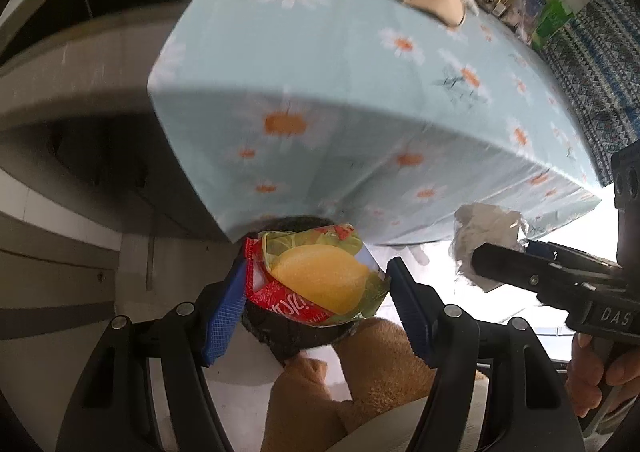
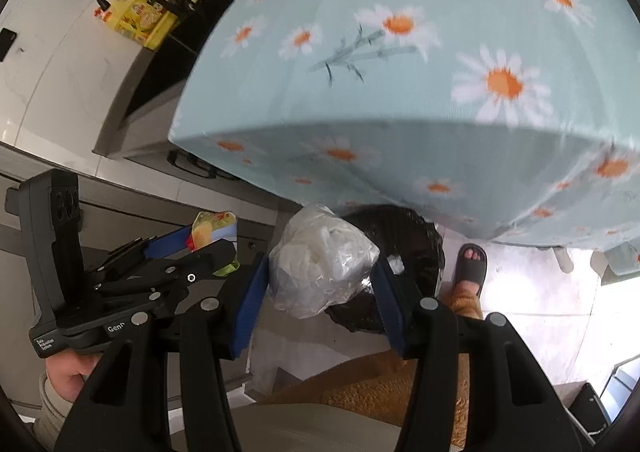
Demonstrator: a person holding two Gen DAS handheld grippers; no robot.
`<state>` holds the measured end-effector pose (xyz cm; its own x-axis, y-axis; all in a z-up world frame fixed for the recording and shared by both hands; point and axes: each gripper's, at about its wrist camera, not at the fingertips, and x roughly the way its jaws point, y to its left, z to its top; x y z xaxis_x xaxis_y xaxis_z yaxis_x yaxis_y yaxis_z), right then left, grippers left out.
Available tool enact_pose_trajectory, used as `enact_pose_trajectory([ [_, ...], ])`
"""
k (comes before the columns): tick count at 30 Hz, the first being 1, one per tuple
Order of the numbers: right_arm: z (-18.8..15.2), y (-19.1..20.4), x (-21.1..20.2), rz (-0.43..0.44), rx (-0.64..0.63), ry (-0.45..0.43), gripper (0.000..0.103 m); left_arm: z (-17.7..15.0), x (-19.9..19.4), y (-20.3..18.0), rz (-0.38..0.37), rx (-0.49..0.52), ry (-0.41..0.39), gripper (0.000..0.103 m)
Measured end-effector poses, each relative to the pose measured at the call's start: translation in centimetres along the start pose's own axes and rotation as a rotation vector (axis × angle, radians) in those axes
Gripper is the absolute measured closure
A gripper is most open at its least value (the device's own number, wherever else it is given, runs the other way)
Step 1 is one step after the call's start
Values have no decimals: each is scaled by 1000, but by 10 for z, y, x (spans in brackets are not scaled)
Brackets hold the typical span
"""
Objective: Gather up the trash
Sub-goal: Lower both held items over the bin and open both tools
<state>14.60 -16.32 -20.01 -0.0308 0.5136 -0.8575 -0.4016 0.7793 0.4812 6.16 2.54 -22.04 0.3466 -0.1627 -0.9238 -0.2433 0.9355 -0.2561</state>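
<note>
Both jaws are clamped on trash. Left gripper (image 1: 316, 302) pinches a crumpled red-and-green snack wrapper with a yellow chip print (image 1: 320, 278) between its blue pads, wrapper bulging out ahead of the tips. Right gripper (image 2: 320, 292) squeezes a scrunched clear plastic bag stuffed with white tissue (image 2: 322, 262), which fills the gap pad to pad. Round black bin lined with a dark bag (image 2: 404, 236) sits on the floor just beyond and below both sets of tips, partly tucked under the overhang of the pale blue daisy-print tablecloth (image 2: 400, 91). A foot in a dark slide sandal (image 2: 472, 264) stands beside the bin.

Step in hand, judged: carrying both pieces to the bin. To do it well, bring each load squarely over the bin mouth, clear of the cloth edge, tips pointing down, before letting go. The light wrapper may cling to a pad, so open fully.
</note>
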Motion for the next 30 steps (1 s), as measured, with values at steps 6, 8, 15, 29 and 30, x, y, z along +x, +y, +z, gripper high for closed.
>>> enact_pose_trajectory([
  [6, -9, -13, 23, -23, 36, 48, 50, -14, 22, 9, -7, -14, 53, 36],
  [8, -11, -17, 31, -28, 46, 63, 50, -17, 29, 11, -12, -17, 67, 36],
  [15, -19, -26, 55, -46, 57, 110, 50, -28, 56, 21, -20, -43, 127, 36],
  [29, -16, -31, 68, -56, 53, 137, 48, -26, 72, 21, -26, -47, 161, 34],
  [30, -15, -31, 67, -57, 56, 137, 45, -25, 73, 21, -32, -51, 170, 32],
])
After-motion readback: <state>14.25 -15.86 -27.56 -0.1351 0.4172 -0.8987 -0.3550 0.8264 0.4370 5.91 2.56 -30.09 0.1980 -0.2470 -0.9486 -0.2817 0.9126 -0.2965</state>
